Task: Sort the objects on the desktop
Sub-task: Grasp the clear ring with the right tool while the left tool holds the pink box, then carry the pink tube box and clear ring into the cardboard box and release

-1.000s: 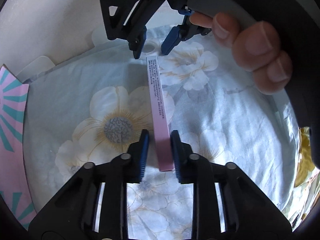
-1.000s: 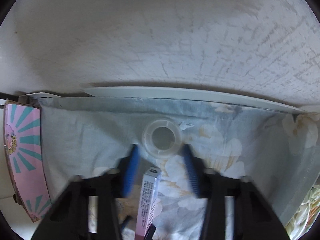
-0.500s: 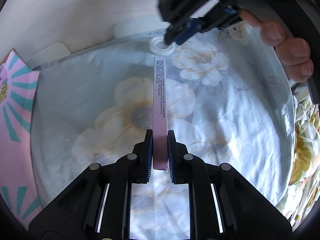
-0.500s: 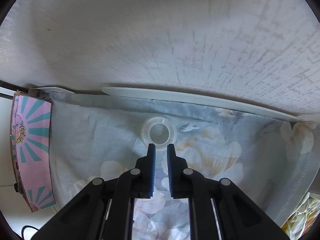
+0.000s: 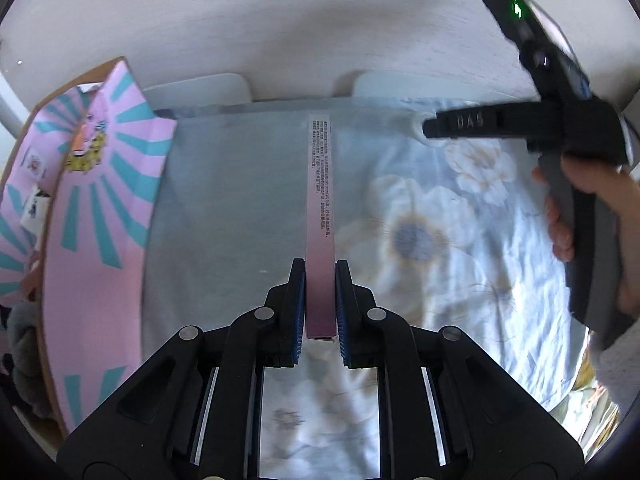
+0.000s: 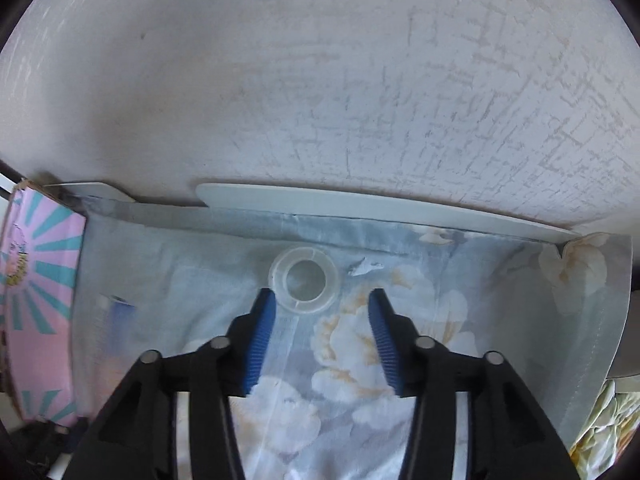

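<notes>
Blue-padded fingers of the left gripper (image 5: 320, 304) are pinched on the near end of a long, slim pink cardboard box with small printed text (image 5: 319, 208), which runs from the lower centre of the left wrist frame up toward the top centre. Beneath it lies a pale blue cloth printed with large white flowers (image 5: 440, 248), filling the middle of the frame. A pink carton with teal sunburst stripes (image 5: 100, 216) stands along the left edge, beside the cloth. At the upper right of that frame the right gripper (image 5: 430, 128) reaches in from the side, held by a bare hand (image 5: 592, 216) on its grey handle; its tip sits over something whitish and blurred.

From the right wrist view, the right gripper (image 6: 322, 300) has its blue pads spread wide apart. A clear plastic ring-shaped tape roll (image 6: 305, 286) lies flat on the floral cloth in the centre of the frame, just ahead of the gap, its left rim touching or nearly touching the left pad. A white textured wall (image 6: 320, 80) fills the upper half.
</notes>
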Available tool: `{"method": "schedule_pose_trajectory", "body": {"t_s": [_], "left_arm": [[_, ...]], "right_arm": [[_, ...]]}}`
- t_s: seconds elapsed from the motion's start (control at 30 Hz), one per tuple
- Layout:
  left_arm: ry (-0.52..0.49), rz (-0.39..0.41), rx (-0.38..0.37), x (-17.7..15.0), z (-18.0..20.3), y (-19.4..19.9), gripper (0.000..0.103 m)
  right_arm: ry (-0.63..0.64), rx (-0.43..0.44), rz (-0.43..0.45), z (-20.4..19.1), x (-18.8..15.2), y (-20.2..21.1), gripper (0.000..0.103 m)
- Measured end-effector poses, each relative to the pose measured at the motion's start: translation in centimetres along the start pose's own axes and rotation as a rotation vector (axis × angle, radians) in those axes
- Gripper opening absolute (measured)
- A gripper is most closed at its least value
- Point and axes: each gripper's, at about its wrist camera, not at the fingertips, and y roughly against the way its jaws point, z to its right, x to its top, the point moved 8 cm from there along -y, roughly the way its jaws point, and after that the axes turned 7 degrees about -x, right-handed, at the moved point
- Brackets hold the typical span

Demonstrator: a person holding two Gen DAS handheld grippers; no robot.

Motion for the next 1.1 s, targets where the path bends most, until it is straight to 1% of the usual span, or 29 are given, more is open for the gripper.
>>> {"method": "schedule_pose_trajectory", "body": {"t_s": [0.1, 0.13, 0.23, 0.27, 0.37, 0.43, 0.5, 0.6, 0.7, 0.83, 0.97, 1.03, 1.1], "left_arm": [[-0.015, 0.004, 0.02, 0.5, -1.0, -0.9, 0.012], [-0.02, 0.003, 0.025, 0.4, -1.2, -0.7, 0.012], [-0.014, 0.001, 0.016, 0.4, -1.7, -0.5, 0.012], [-0.015, -0.001, 0.015, 0.5, -1.8, -0.4, 0.012], [-0.029, -0.005, 0.011, 0.8, -2.2, 0.3, 0.012], [-0.031, -0.001, 0.01, 1.2, -2.5, 0.9, 0.012], [-0.03, 0.007, 0.005, 2.0, -2.9, 1.8, 0.012], [-0.038, 0.025, 0.005, 3.0, -3.5, 3.2, 0.012], [-0.048, 0.04, -0.001, 4.0, -4.1, 4.6, 0.012], [-0.045, 0.06, -0.01, 5.0, -5.1, 6.7, 0.012], [-0.011, 0.077, -0.02, 5.7, -7.1, 9.1, 0.012], [-0.005, 0.086, -0.01, 5.8, -8.1, 10.1, 0.012], [-0.001, 0.097, 0.01, 6.0, -9.3, 11.4, 0.012]], "right_arm": [[0.008, -0.002, -0.014, -0.9, -0.4, -1.2, 0.048], [0.004, -0.001, -0.004, -1.0, -0.4, -1.3, 0.052], [0.049, -0.039, 0.018, -1.6, -0.3, -1.4, 0.057], [0.073, -0.067, 0.028, -1.8, -0.4, -1.5, 0.057], [0.098, -0.053, 0.053, -2.1, -0.5, -1.3, 0.057], [0.113, -0.049, 0.057, -2.0, -0.4, -0.9, 0.039], [0.121, -0.036, 0.035, -1.9, -0.6, -0.3, 0.039], [0.131, -0.023, 0.038, -1.7, -0.7, 1.2, 0.039], [0.141, 0.016, 0.042, -1.7, -0.9, 3.2, 0.039], [0.201, 0.062, 0.047, -2.3, -1.3, 7.0, 0.039], [0.271, 0.124, 0.046, -3.2, -1.3, 11.3, 0.039], [0.313, 0.139, 0.061, -8.3, 0.0, 12.6, 0.039], [0.352, 0.161, 0.072, -11.1, 0.3, 14.4, 0.039]]}}
